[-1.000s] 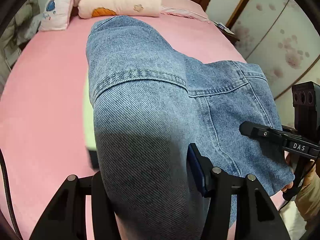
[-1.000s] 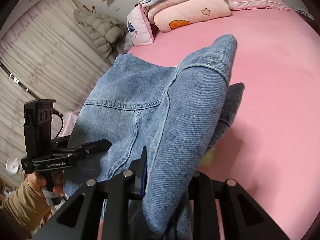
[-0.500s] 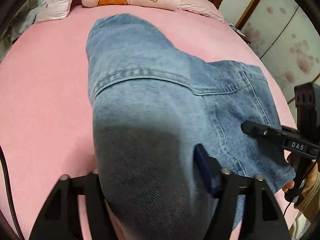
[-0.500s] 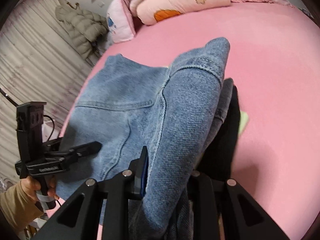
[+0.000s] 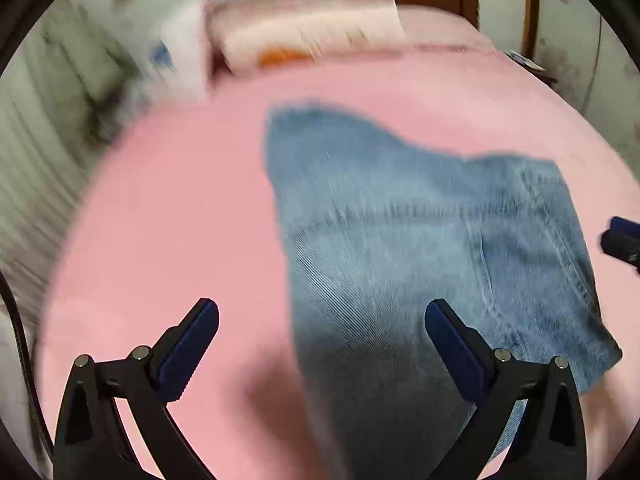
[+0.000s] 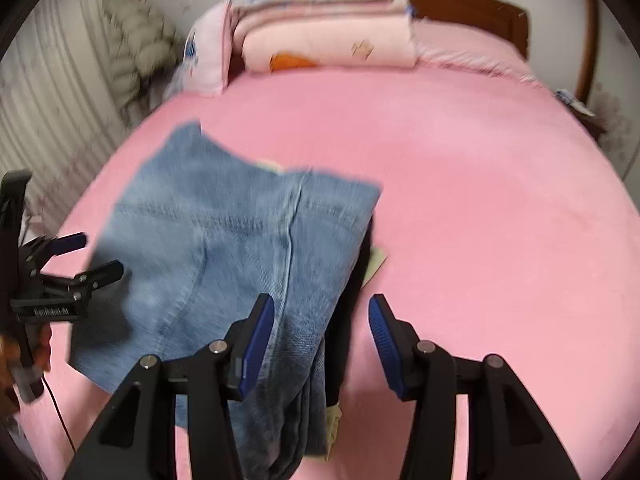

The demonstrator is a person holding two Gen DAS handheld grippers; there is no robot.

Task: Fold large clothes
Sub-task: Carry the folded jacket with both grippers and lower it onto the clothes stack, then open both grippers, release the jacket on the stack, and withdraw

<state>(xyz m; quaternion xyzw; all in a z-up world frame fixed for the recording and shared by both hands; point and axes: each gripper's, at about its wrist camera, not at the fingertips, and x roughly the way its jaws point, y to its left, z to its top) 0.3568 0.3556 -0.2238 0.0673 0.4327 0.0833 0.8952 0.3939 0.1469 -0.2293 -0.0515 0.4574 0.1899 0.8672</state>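
Observation:
Folded blue jeans (image 5: 400, 240) lie on the pink bed (image 5: 180, 220). My left gripper (image 5: 320, 316) hangs just over their near end; its jaws are opening and stand wide, and neither pad touches the denim that runs between them. In the right wrist view the jeans (image 6: 240, 240) end in a thick folded edge. That edge sits between the jaws of my right gripper (image 6: 320, 308), which are opening; the right pad is clear of the cloth. The left gripper (image 6: 100, 254) shows at the jeans' left side. This view is blurred.
Folded pink blankets (image 6: 328, 40) and a pillow (image 6: 204, 60) are stacked at the bed's head before a wooden headboard (image 6: 468, 4). A padded jacket (image 6: 136, 48) hangs at the left wall. A pale green tag (image 6: 376, 260) peeks from under the jeans.
Both grippers were shut on the raised jeans; now both have let go with jaws spread. The jeans have dropped flat onto the bed, and both views have pulled back.

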